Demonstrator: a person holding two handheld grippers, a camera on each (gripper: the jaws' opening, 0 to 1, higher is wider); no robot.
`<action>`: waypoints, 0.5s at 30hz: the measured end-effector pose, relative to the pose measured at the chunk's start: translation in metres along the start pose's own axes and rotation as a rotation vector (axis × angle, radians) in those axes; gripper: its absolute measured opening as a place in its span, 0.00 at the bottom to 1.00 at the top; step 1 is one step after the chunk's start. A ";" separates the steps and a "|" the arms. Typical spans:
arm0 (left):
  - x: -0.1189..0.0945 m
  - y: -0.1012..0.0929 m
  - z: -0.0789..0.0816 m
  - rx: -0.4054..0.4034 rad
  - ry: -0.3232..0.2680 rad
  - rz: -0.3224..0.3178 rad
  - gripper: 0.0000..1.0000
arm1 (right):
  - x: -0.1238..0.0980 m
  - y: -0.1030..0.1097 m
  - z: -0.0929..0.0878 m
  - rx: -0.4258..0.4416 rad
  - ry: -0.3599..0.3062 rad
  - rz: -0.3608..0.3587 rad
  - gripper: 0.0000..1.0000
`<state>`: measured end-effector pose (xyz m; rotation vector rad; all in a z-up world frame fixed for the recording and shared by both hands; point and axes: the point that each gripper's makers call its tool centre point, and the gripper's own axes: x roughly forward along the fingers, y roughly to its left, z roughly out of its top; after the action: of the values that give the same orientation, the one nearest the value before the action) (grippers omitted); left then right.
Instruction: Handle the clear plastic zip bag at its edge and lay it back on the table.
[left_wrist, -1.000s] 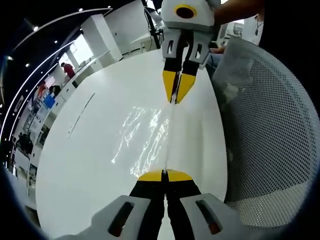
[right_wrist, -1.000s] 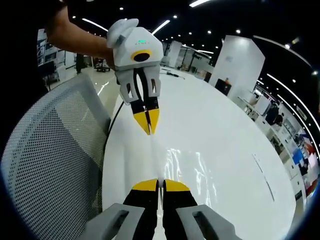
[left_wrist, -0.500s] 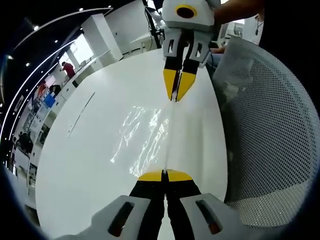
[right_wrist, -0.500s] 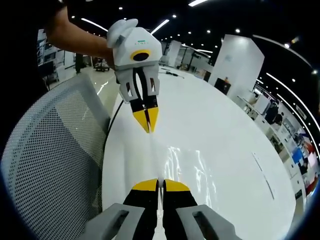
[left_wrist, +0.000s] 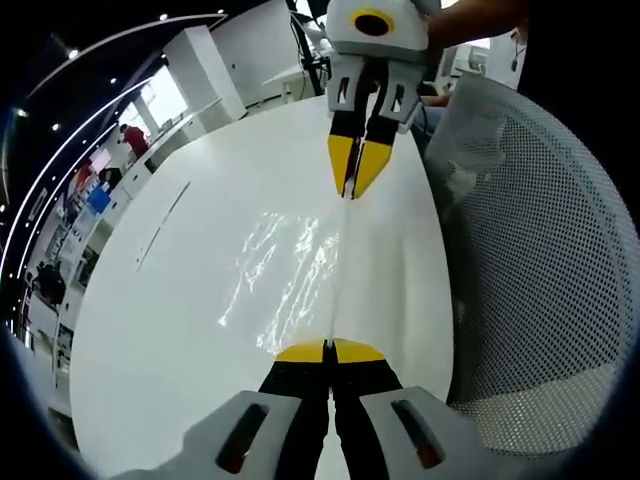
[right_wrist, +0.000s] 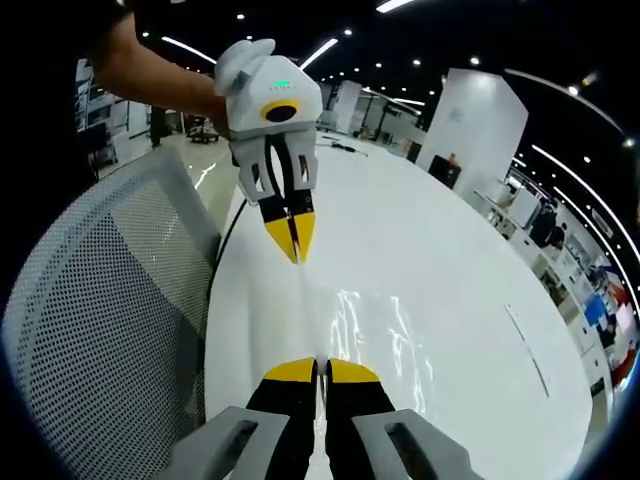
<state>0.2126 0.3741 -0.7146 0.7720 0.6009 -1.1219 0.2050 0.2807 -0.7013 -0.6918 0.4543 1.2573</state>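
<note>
The clear plastic zip bag (left_wrist: 290, 270) hangs stretched between my two grippers above the white table (left_wrist: 170, 300), glinting with reflections. My left gripper (left_wrist: 328, 347) is shut on one end of the bag's edge. At the top of the left gripper view my right gripper (left_wrist: 350, 193) pinches the other end. In the right gripper view the bag (right_wrist: 375, 330) runs from my right gripper (right_wrist: 320, 364), shut on it, up to my left gripper (right_wrist: 293, 256), held by a hand.
A grey mesh chair back (left_wrist: 540, 250) stands close beside the table edge, also seen as the mesh chair (right_wrist: 100, 320) in the right gripper view. The table (right_wrist: 460, 330) stretches wide away from the chair. People and desks sit far off in the hall.
Almost nothing: the opposite gripper has drifted slightly farther away in each view, keeping the bag's edge taut.
</note>
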 end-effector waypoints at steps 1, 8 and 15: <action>0.000 0.000 0.000 0.000 0.001 0.000 0.00 | 0.000 0.000 0.000 -0.001 0.000 0.000 0.00; 0.000 0.001 -0.002 -0.005 0.002 0.004 0.00 | 0.000 0.000 -0.001 0.003 0.000 -0.003 0.00; 0.000 0.002 -0.002 -0.009 0.000 0.008 0.00 | -0.001 -0.002 -0.002 0.007 -0.001 -0.008 0.00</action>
<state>0.2146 0.3760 -0.7151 0.7657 0.6020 -1.1108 0.2071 0.2779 -0.7013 -0.6868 0.4543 1.2479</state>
